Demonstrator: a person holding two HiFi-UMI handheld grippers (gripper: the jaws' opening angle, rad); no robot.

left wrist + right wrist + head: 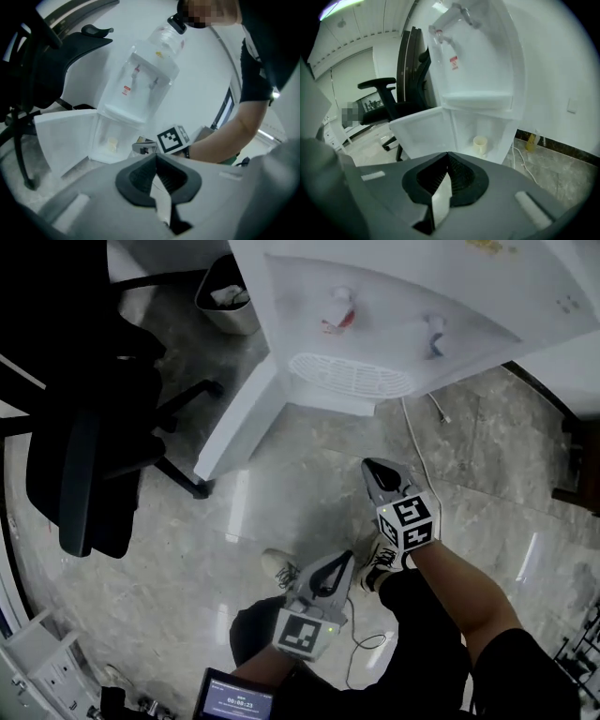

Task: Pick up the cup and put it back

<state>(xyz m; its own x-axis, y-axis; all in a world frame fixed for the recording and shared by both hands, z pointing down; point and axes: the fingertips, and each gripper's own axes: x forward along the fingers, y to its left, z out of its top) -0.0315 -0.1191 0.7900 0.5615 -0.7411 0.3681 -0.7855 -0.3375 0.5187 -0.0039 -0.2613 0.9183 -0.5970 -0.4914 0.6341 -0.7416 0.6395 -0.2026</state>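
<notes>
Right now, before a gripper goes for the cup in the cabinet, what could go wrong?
1. The right gripper and left gripper both have jaws closed; pushed in like that, one could knock the cup over.
2. The cup stands low in the compartment beside the open door; a gripper may clip the door.
3. A cable lies on the floor near the feet: possible snag.

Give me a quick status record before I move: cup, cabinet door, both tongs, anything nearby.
cup: upright inside the lower cabinet of the water dispenser, nothing touching it
cabinet door: swung open
left tongs: shut, empty, apart from the cup
right tongs: shut, empty, pointed toward the open cabinet
nearby: office chair, left of the dispenser in the head view
</notes>
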